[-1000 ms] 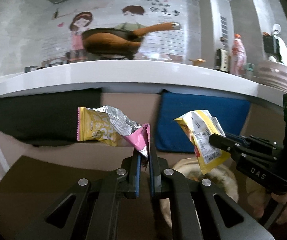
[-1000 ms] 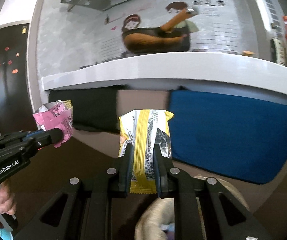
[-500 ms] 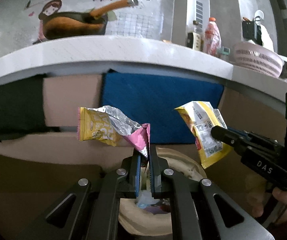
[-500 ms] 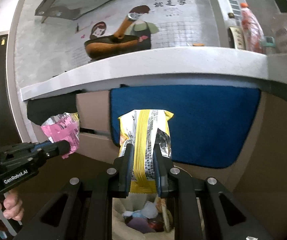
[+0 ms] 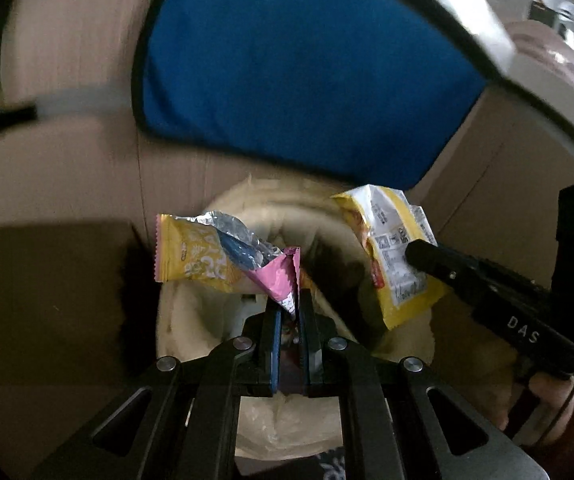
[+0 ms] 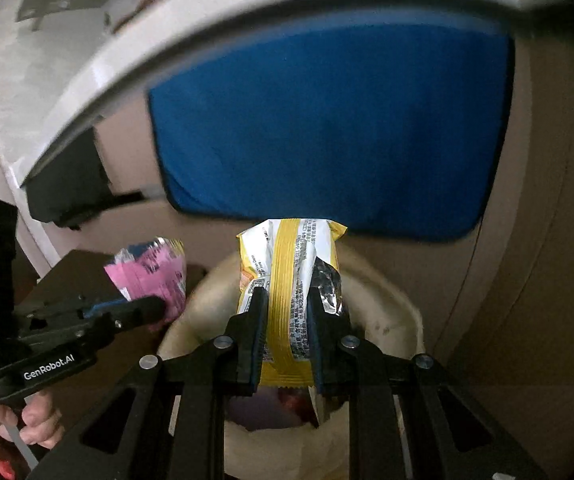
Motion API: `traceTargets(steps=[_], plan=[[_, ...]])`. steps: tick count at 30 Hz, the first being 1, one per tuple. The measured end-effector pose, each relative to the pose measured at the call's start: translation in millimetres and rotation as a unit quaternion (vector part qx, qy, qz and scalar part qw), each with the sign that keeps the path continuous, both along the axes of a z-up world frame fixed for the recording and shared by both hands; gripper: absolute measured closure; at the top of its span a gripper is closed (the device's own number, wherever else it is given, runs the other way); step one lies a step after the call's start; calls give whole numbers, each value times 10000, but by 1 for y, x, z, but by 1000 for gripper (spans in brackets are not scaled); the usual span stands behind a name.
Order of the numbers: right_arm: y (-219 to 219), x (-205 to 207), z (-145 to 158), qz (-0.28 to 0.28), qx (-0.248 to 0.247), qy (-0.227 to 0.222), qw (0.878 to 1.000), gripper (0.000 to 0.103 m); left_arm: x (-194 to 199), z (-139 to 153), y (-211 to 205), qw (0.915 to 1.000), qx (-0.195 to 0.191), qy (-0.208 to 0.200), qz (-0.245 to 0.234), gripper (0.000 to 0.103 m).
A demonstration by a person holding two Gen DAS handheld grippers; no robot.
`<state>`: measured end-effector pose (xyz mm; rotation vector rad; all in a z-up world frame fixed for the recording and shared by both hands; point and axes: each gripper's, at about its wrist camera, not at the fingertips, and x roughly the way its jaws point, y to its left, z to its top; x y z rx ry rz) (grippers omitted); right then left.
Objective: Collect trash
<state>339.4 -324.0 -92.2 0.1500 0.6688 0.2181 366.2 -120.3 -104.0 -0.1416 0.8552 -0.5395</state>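
Left tool (image 5: 289,312), clamped on a pink-and-yellow wrapper (image 5: 223,258), and right tool (image 6: 285,330), clamped on a yellow-and-white wrapper (image 6: 291,280), have both dropped from worktop height in the past second and now hang over the cream-lined trash bin (image 6: 387,312). Bin contents are blurred, apparently other scraps. With 2 wrappers over the opening, release looks like the next step.

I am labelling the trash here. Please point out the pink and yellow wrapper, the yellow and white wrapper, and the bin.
pink and yellow wrapper (image 5: 195,258): left wrist view, yellow face.
yellow and white wrapper (image 6: 287,276): right wrist view, yellow stripe.
bin (image 6: 387,300): right wrist view, beige rim.
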Motion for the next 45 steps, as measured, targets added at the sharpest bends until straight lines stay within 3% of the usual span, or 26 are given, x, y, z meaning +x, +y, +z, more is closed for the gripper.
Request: traceTargets(steps=[6,12,16,21,28,33,38,43,45], plan=[[-5,23,-30,-51,35,437,9990,86,20,-28,-7,9979,-211,511,-339,93],[-8,29,-46,-157,147,712,9972,82,34,-46,-4,9909,-586,1063,-581,69],[-11,24,-47,-309,145,712,9969,71,24,-51,-5,9886,-552,1157,-793,67],[-12,16,-37,-441,187,575,9972,69,12,-45,-2,9897,-553,1139,-669,67],[-7,-17,-15,-516,300,329,9977,64,-26,-21,20,9985,-163,525,-50,67],[17,-70,11,-315,240,-15,9992,63,-94,12,44,9987,243,-273,368,66],[53,-139,36,-155,-262,-501,9983,61,-186,47,74,9811,750,-1276,1243,57],[83,-202,49,39,-438,-679,9967,61,-253,66,95,9641,1100,-1800,1614,56],[90,-223,52,53,-347,-686,9970,61,-271,69,101,9616,1113,-1856,1687,56]])
